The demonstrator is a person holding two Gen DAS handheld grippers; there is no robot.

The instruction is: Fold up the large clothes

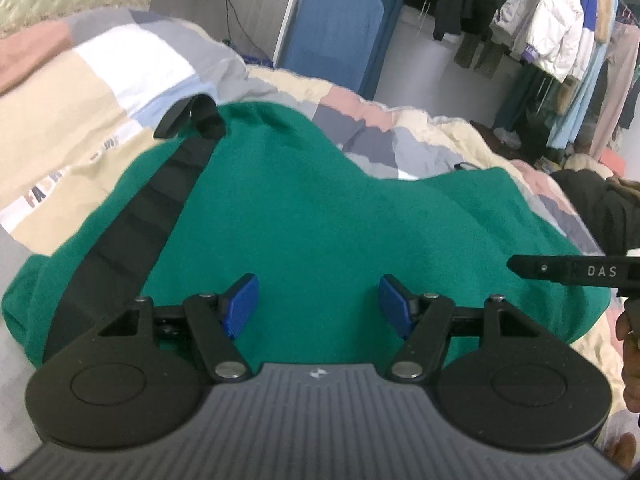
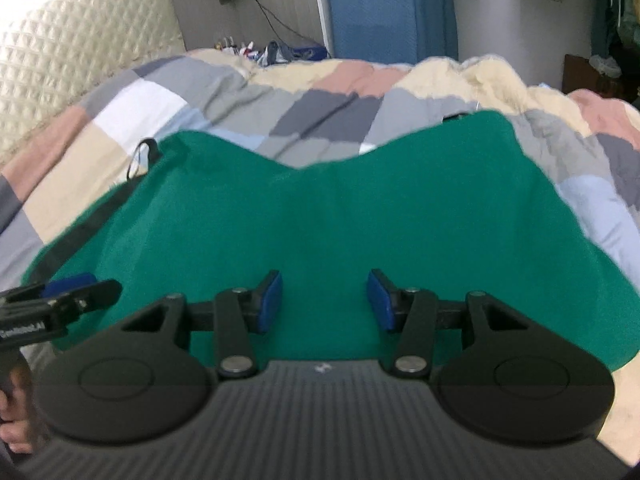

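Green garment (image 1: 320, 216) lay spread flat on patchwork quilt (image 1: 120, 80), black strap (image 1: 132, 216) running along its left edge. Left gripper (image 1: 318, 306) hovered over near hem, jaws apart, nothing between blue pads (image 1: 240, 306). Right gripper (image 2: 325, 300) likewise released, empty, above same garment; clothes rack (image 1: 560, 32) behind

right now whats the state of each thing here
green garment: spread flat on the quilt, not held
black strap: lying diagonally across the garment's left side
quilt: rumpled, under the garment
left gripper: open, empty, above the garment
right gripper: open, empty, above the garment
hanging clothes: on a rail
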